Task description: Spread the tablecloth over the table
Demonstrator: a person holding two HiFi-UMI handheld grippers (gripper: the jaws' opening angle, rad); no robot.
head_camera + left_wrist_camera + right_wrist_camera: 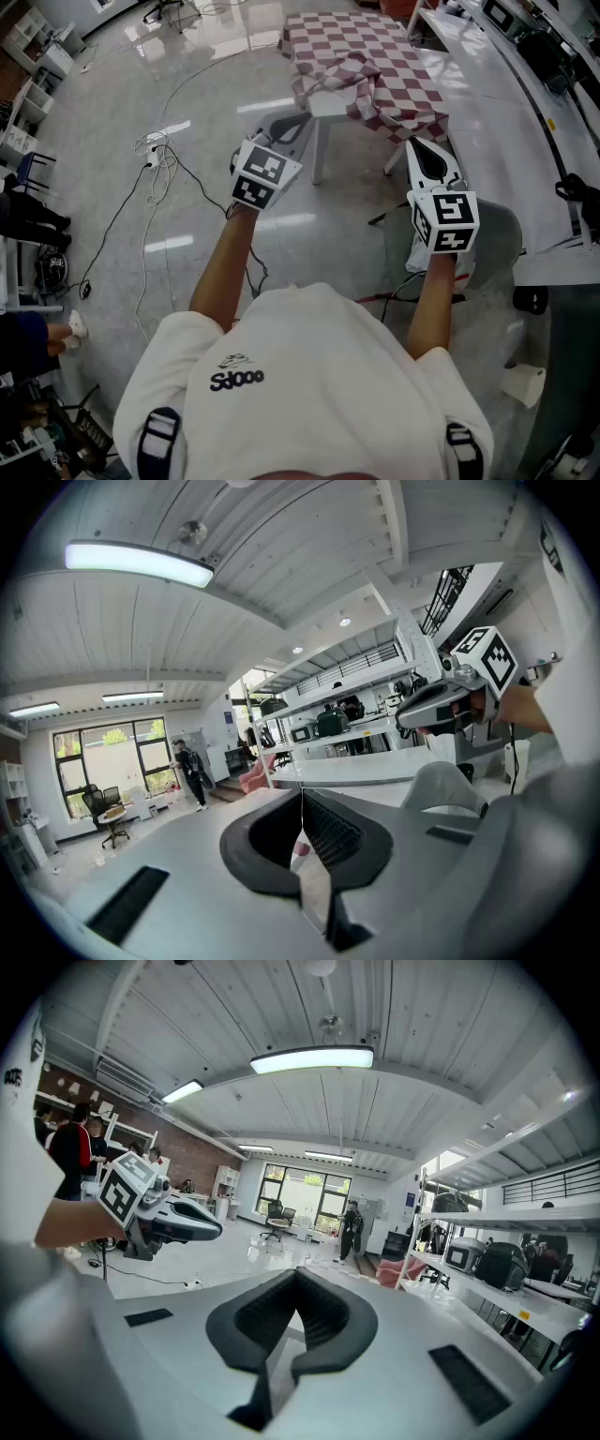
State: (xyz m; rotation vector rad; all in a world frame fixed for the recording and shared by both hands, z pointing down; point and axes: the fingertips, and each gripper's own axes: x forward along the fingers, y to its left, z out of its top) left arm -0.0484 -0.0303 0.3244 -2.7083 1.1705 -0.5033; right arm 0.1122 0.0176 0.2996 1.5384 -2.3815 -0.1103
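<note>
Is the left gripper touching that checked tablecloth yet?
Apart. The head view shows bare floor between the left gripper and the tablecloth.

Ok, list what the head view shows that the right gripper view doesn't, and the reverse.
Head view only: the red-and-white checked tablecloth, rumpled on the small white table with one near corner bare. Right gripper view only: the long ceiling light, the far windows, a distant standing person and the white equipment shelves. Both: the left tongs and the right tongs, each shut on nothing.
</note>
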